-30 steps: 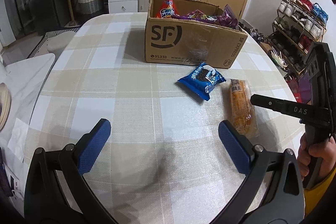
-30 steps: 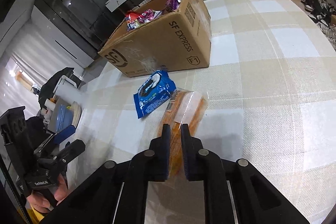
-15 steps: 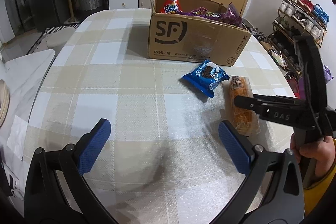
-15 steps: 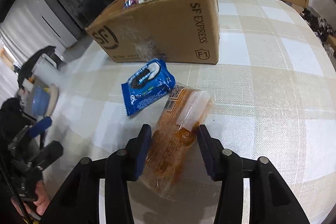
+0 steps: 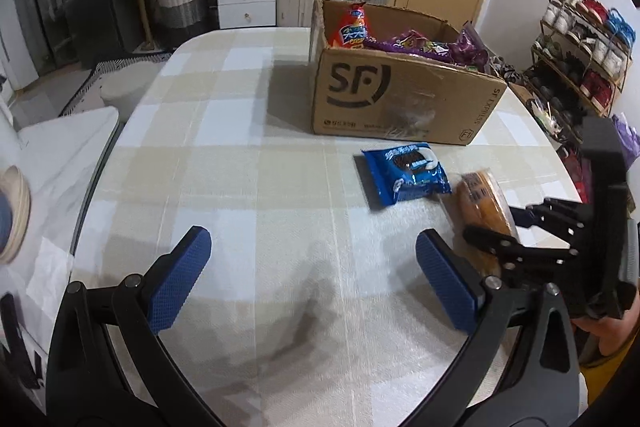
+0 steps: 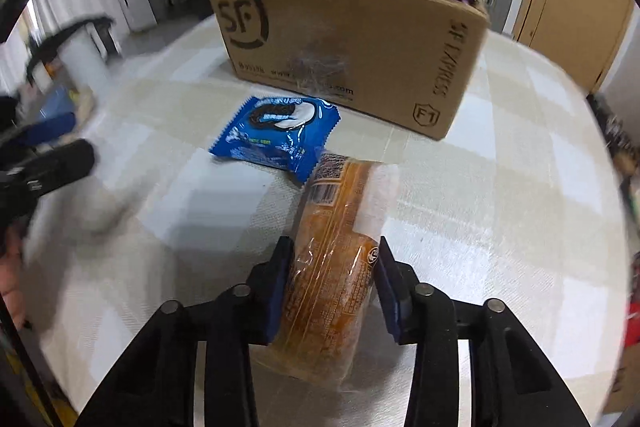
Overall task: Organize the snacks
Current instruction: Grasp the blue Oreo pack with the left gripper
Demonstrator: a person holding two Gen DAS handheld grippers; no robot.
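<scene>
Right wrist view: your right claw [image 6: 330, 283] straddles the bread pack [image 6: 336, 267]; squeeze gently, lift toward the far box [image 6: 360, 47]. Left claw [image 5: 308, 267] gapes wide.

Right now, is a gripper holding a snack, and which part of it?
The right gripper has its fingers around the near end of the orange bread packet; whether they squeeze yet is unclear. The left gripper is open and holds nothing.
</scene>
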